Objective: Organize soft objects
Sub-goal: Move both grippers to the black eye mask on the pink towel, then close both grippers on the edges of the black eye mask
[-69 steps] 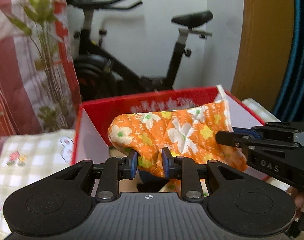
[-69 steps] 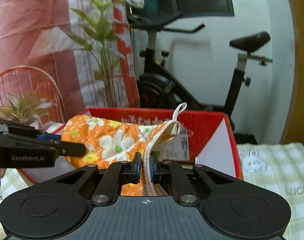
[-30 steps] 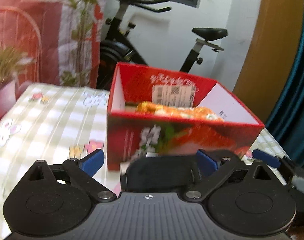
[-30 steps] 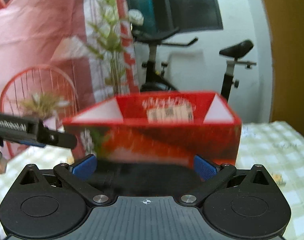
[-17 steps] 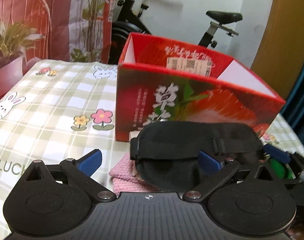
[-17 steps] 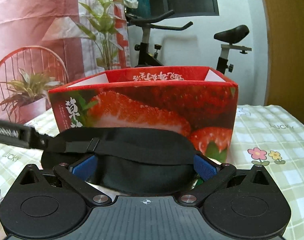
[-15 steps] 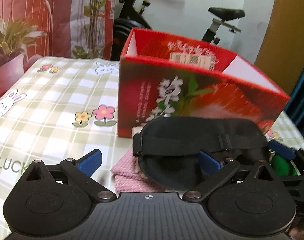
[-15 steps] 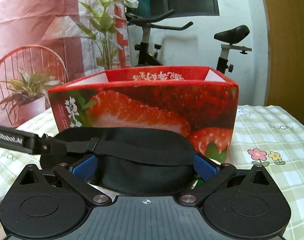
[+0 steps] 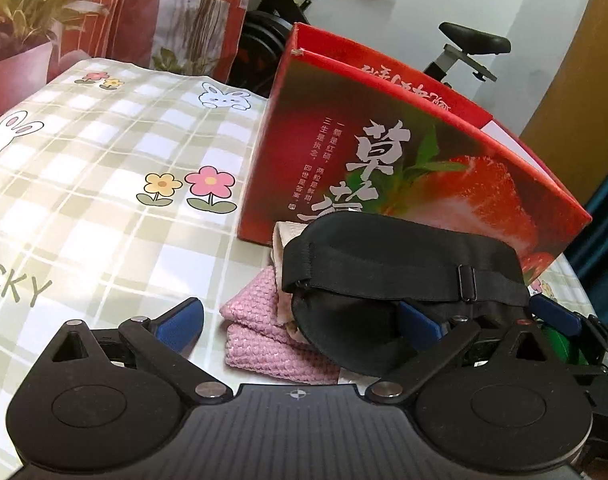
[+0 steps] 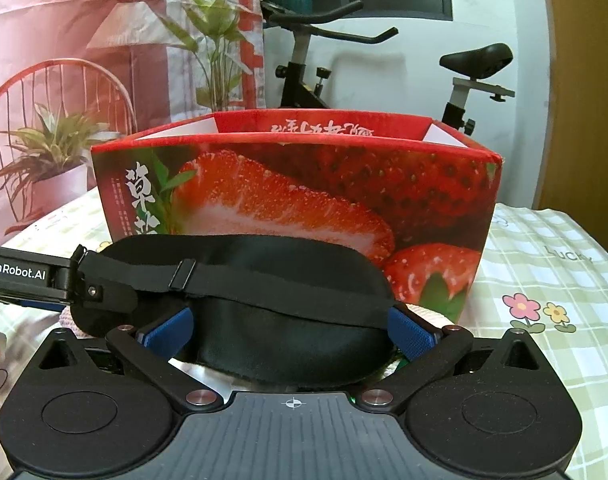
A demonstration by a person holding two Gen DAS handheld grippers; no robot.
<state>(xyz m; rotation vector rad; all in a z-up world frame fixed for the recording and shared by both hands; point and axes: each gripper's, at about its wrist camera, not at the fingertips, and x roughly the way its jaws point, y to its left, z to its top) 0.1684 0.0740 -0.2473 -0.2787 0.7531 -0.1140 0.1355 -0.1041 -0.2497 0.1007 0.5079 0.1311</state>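
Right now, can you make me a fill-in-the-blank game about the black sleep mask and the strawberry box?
1. The black sleep mask lies in front of the ____ box.
2. Under the mask sits a folded knit cloth coloured ____.
3. Both the left hand-held gripper and the right hand-held gripper have jaws that are ____.
4. The tablecloth is printed with flowers and ____.

Missing words: strawberry; pink; open; rabbits

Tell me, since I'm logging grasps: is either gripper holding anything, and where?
Nothing is held. Both the left gripper and right gripper are open around the black eye mask.
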